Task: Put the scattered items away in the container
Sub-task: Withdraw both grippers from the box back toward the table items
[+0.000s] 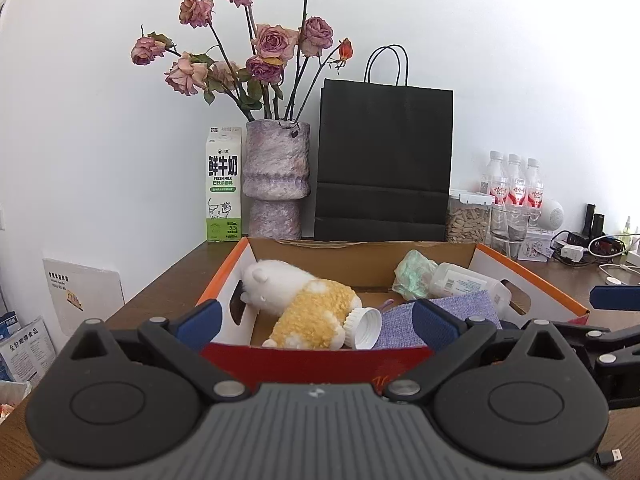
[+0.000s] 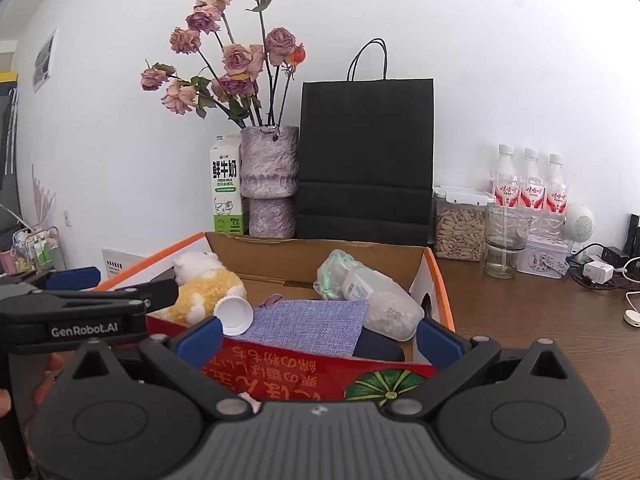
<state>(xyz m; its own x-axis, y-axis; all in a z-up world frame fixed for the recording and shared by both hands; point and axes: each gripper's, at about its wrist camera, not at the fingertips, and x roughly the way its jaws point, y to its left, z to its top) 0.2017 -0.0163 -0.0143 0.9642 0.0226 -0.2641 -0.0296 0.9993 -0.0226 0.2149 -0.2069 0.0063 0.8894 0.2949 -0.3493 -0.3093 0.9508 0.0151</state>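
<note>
An open cardboard box with an orange rim and red front wall (image 1: 320, 364) (image 2: 300, 376) stands on the wooden table, just in front of both grippers. Inside it lie a white-and-yellow plush toy (image 1: 304, 304) (image 2: 204, 284), a white plastic cup (image 1: 366, 328) (image 2: 234, 314) on its side, a blue-purple fabric pouch (image 1: 464, 300) (image 2: 308, 320), a clear bottle (image 1: 468, 280) (image 2: 384, 304) and a crumpled green bag (image 1: 414, 276) (image 2: 334, 272). My left gripper (image 1: 318, 322) is open and holds nothing, level with the near wall. Beside it my right gripper (image 2: 320, 340) is open too, nothing between its fingers.
Behind the box stand a milk carton (image 1: 224, 184), a purple vase of dried roses (image 1: 276, 184) and a black paper bag (image 1: 384, 160). To the right are a seed jar (image 2: 460, 228), a glass (image 2: 504, 240), three water bottles (image 2: 530, 184) and chargers with cables (image 2: 596, 272).
</note>
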